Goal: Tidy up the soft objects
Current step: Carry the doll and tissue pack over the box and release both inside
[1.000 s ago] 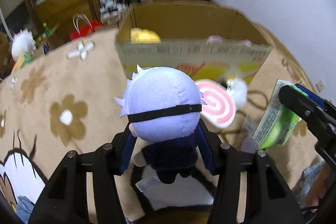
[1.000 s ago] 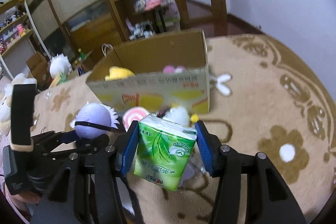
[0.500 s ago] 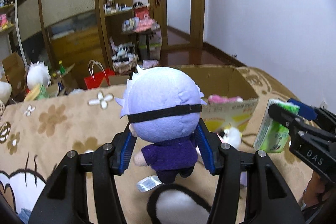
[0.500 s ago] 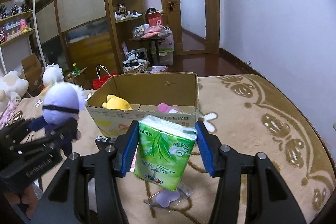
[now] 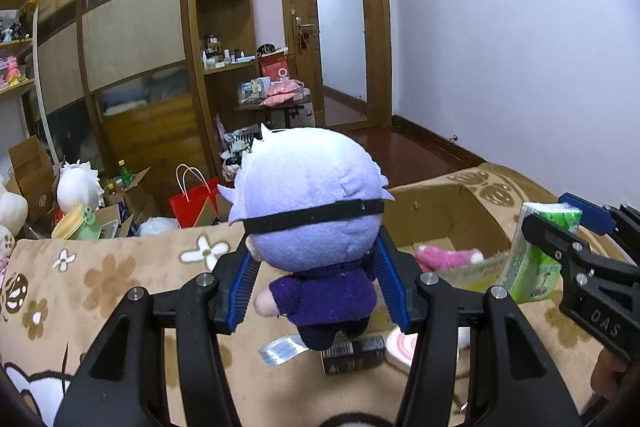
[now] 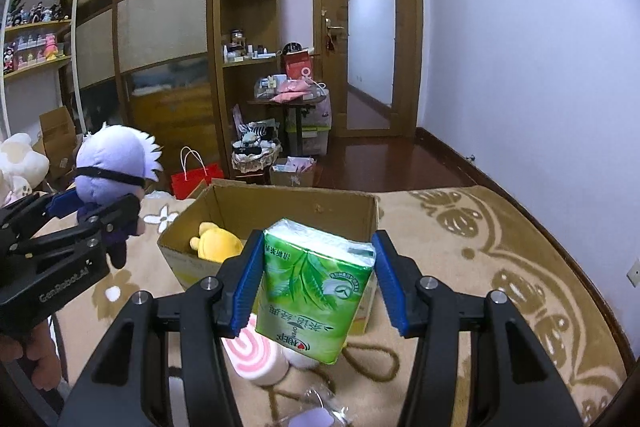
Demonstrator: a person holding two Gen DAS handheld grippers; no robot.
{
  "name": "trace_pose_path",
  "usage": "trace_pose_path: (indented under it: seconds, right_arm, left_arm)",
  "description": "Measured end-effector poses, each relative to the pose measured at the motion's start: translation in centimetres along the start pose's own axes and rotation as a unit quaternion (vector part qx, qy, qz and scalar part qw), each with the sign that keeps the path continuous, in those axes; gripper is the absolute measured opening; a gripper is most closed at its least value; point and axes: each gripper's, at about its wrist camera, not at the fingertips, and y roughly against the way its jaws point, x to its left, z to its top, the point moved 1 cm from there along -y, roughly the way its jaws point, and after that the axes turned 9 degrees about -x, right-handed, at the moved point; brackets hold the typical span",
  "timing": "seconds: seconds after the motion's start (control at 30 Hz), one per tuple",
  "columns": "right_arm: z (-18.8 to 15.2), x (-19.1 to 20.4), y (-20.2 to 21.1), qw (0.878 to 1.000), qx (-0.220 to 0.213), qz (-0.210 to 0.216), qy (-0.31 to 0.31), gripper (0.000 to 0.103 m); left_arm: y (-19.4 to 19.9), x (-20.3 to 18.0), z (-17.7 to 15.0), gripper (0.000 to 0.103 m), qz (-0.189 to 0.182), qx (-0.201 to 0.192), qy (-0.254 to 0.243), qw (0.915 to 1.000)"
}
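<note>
Left gripper [image 5: 316, 287] is clamped on the lavender-haired plush doll [image 5: 312, 223], right gripper [image 6: 316, 283] squeezes the green tissue pack [image 6: 316, 287], both held aloft just short of the cardboard box [image 6: 280, 203]. Yellow plush [image 6: 216, 245] and pink plush [image 5: 444, 257] are already inside; a pink swirl cushion [image 6: 252, 353] waits on the brown floral blanket [image 6: 500, 267]. Beyond, cluttered wooden shelves [image 6: 244, 27] and a door [image 6: 368, 39].

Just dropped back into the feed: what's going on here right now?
A person is tidying soft things with two handheld grippers. The left gripper is shut on a plush doll, the right gripper on a green tissue pack. Both are held in the air over the rug, near an open cardboard box that already holds a yellow plush and a pink one.
</note>
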Motion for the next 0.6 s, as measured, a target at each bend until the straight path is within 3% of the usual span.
trace_pose_path:
  seconds: [0.3, 0.6]
  right_arm:
    - [2.2, 0.1, -1.2, 1.000, -0.021, -0.004, 0.018, 0.056]
    - [4.3, -0.3, -3.1, 0.999, -0.044, 0.002, 0.022, 0.057]
  left_arm:
    - [-2.2, 0.5, 2.4, 0.054, 0.005, -0.010, 0.002, 0.9999]
    - [-2.9, 0.6, 2.2, 0.054, 0.008, -0.015, 0.001, 0.9998]
